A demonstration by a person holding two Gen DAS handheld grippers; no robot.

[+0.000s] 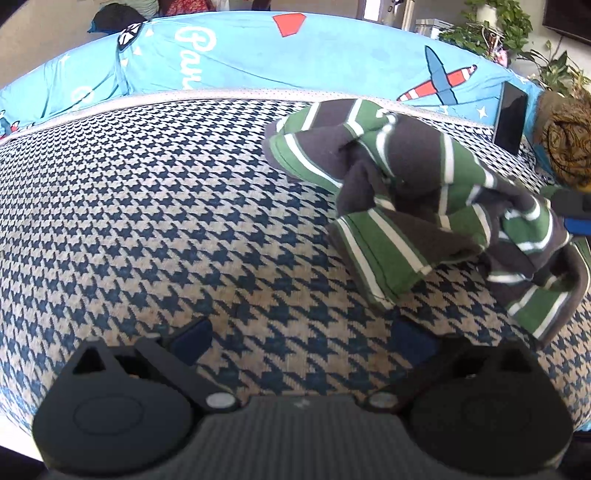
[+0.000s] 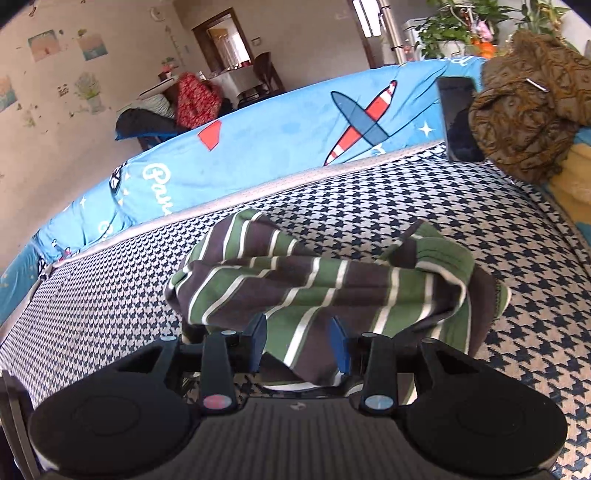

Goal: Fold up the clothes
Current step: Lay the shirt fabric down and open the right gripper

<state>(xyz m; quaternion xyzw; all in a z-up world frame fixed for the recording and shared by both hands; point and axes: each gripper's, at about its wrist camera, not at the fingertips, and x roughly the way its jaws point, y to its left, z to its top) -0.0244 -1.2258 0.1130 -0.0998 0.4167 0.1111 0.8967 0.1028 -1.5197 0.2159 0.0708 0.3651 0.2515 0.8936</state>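
The striped garment [image 2: 325, 284], in green, dark grey and white, lies crumpled in a loose heap on the houndstooth cover [image 1: 147, 221], toward the far right of that surface as the left wrist view shows it. The right gripper [image 2: 300, 341] sits at the near edge of the heap with its blue-padded fingers [image 2: 258, 341] partly apart and a fold of the cloth hanging between them; whether the pads actually press the fabric cannot be told. The left gripper [image 1: 301, 338] hovers over bare houndstooth with its fingers spread wide and nothing between them, the garment lying ahead and to its right, apart from it. Beyond the houndstooth cover runs a blue sheet [image 1: 332, 55] printed with aeroplanes and white lettering. A dark phone or tablet [image 2: 458, 118] stands upright at the far right corner, leaning against a brown patterned bundle of cloth [image 2: 528, 110]; a yellow fabric [image 2: 576, 177] lies just beside that bundle. Potted plants [image 2: 461, 26] stand behind. On the far side, a red patterned item [image 2: 194, 99] rests on furniture by a wall bearing small pictures [image 2: 44, 44].
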